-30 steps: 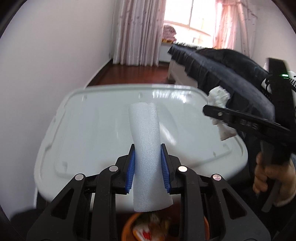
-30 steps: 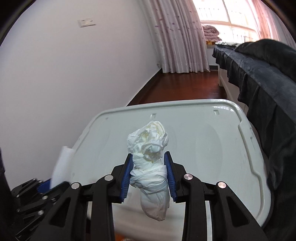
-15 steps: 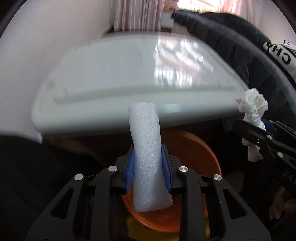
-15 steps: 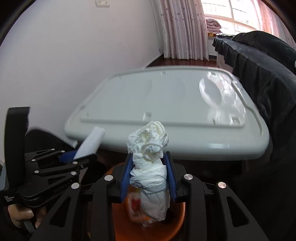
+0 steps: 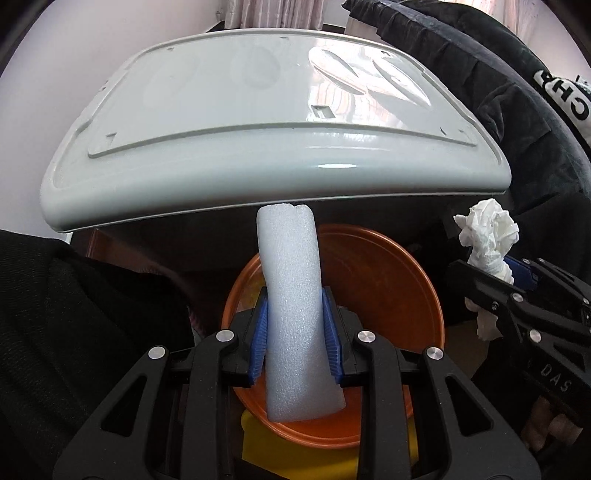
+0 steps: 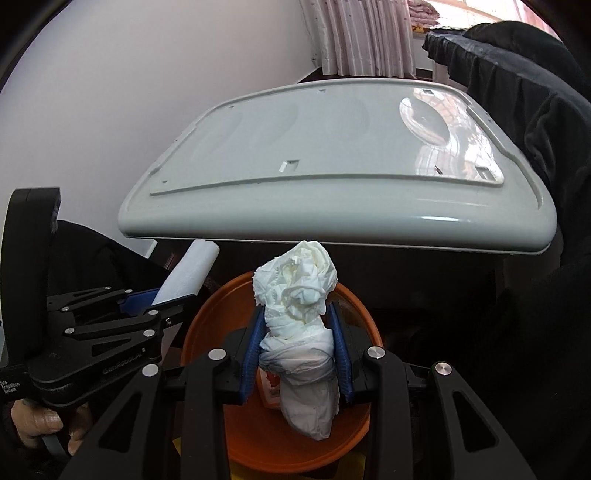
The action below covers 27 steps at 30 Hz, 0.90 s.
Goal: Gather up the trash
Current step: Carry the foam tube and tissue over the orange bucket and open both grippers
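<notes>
My left gripper is shut on a white foam tube that stands up between its blue pads. It hangs over an orange bin set below the front edge of a pale grey lid. My right gripper is shut on a wad of crumpled white tissue above the same orange bin. Inside the bin some trash shows, a yellow piece and a red-and-white wrapper. Each gripper appears in the other's view: the right gripper with its tissue, the left gripper with its foam.
The grey lid tops a large box that overhangs the bin's far side. Dark clothing is piled on the right, and black fabric lies on the left. A hand holds the left gripper's handle. White wall and pink curtains stand behind.
Both grippers came down from above the grey lid to its front edge and tilted downward. The orange bin has come into view beneath them. Both still hold their items.
</notes>
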Available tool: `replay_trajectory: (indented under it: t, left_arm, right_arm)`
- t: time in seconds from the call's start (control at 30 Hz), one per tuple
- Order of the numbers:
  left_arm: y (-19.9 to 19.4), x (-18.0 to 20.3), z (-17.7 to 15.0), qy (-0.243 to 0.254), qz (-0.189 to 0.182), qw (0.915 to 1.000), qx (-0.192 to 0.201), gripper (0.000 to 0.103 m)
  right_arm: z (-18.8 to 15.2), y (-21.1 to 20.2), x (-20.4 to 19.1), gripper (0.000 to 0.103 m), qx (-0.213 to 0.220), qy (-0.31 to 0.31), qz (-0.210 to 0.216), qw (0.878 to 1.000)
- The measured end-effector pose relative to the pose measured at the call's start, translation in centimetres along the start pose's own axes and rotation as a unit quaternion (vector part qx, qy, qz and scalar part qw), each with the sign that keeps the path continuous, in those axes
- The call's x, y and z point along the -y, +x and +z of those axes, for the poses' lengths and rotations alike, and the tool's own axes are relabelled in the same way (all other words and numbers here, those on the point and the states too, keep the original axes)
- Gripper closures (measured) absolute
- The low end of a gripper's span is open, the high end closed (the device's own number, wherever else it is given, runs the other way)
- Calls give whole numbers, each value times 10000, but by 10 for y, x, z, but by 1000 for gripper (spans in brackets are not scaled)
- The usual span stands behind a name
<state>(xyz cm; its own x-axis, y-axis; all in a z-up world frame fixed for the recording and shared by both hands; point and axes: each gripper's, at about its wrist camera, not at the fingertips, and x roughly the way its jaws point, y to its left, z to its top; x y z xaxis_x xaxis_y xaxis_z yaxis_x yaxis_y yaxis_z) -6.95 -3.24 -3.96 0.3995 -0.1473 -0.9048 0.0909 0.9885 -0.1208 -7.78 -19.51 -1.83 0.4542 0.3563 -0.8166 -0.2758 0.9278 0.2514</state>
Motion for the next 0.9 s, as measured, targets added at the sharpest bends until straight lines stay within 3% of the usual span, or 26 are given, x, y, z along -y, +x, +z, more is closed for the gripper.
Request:
replay_trajectory:
  t: [0.47,0.53,0.57,0.6,0.63,0.9]
  left_arm:
    - [12,0,-4,49,-20,9995,-316,74]
    - [16,0,-4,51,3,9991,-426,68]
    - [19,0,-4,64,32,9987,-513,55]
    - [23,1,-5,83,73,9981,-608,36]
    - [27,1,-5,91,108,9974,-708,31]
    - [34,-12,-5,-156,101,9955,-928,30]
  right_arm:
    - [2,10,1,68,-191,17,-17,9998]
    - [2,12,1,65,-267,9,-3,9996]
    - [2,13,1,59,-311,-6,-16,9995]
    - [2,13,0,39,-296,-19,-67,9995]
    - [2,11,0,31,-243,-33,-92,9997]
    - [3,-3,12,31,113,218,-213,9995]
